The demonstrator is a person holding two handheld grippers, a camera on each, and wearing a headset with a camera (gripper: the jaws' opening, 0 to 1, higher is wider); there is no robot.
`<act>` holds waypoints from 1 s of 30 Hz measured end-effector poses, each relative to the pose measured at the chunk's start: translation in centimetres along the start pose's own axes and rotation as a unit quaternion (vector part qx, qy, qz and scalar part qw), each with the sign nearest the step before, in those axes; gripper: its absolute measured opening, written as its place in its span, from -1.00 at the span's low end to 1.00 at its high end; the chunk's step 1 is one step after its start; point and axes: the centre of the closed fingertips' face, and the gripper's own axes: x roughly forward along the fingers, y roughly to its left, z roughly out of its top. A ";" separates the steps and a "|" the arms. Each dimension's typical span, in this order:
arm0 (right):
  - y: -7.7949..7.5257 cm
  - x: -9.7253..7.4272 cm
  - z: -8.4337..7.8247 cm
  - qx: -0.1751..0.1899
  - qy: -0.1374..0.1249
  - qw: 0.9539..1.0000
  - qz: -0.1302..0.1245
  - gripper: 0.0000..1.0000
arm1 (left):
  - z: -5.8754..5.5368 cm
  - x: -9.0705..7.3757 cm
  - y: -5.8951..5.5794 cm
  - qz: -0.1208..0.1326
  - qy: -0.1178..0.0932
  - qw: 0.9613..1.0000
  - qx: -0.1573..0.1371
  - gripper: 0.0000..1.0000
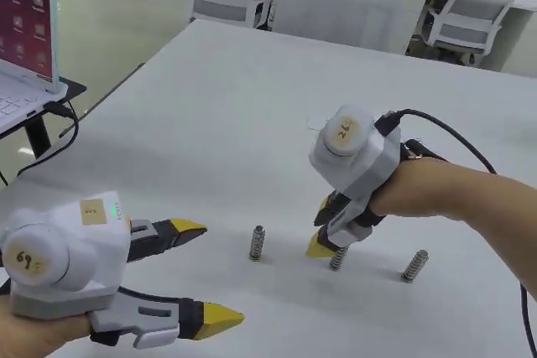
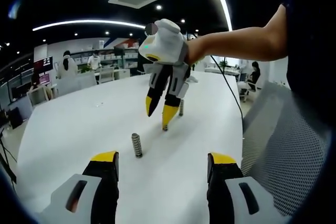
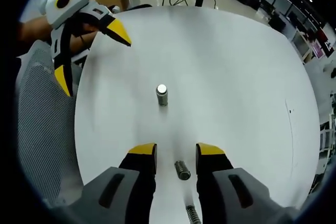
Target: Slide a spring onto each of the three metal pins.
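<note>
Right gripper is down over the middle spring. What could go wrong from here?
1. The right gripper straddles the middle spring with space on both sides. Closing off-centre could tip the spring, since it appears to stand loose on the table.
2. A second spring stands close under that gripper's body and could get knocked when the gripper shifts or lifts.

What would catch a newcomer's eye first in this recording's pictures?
The right gripper points down at the white table, its fingers either side of the middle spring. A second spring and a third spring stand upright beside it. The left gripper hovers open at the head view's lower left.
</note>
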 end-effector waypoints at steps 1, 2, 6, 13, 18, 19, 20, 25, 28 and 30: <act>0.0 -0.1 -0.1 0.001 -0.001 1.000 -0.001 -0.44 | 0.0 0.0 0.0 0.000 0.001 1.000 0.001 0.29; -0.1 -0.2 -0.2 0.003 -0.003 1.000 -0.003 -0.43 | 0.1 0.0 0.0 -0.001 0.001 1.000 0.001 0.29; -0.3 -0.7 -0.9 0.010 -0.008 1.000 -0.008 -0.42 | 0.4 0.2 -0.1 -0.002 0.003 1.000 0.004 0.29; -0.6 -1.7 -2.4 0.025 -0.015 0.999 -0.019 -0.41 | 0.7 0.6 -0.4 -0.007 0.007 1.000 0.009 0.30; -0.5 -2.1 -3.4 0.037 -0.019 0.999 -0.023 -0.41 | 1.0 0.8 -0.6 -0.010 0.010 1.000 0.012 0.30; -0.5 -2.1 -3.6 0.039 -0.019 0.999 -0.024 -0.41 | 1.0 0.8 -0.6 -0.010 0.010 1.000 0.012 0.30; -0.4 -2.2 -3.9 0.042 -0.020 0.999 -0.024 -0.41 | 1.0 0.8 -0.6 -0.010 0.011 1.000 0.013 0.30; -0.1 -2.2 -5.0 0.053 -0.022 0.998 -0.026 -0.40 | 1.1 1.0 -0.7 -0.012 0.013 1.000 0.014 0.31; 0.2 -2.4 -5.5 0.060 -0.025 0.997 -0.029 -0.40 | 1.0 1.0 -0.8 -0.013 0.015 1.000 0.013 0.31; 0.3 -2.6 -5.7 0.063 -0.027 0.997 -0.030 -0.40 | 1.0 1.0 -0.9 -0.014 0.015 1.000 0.013 0.31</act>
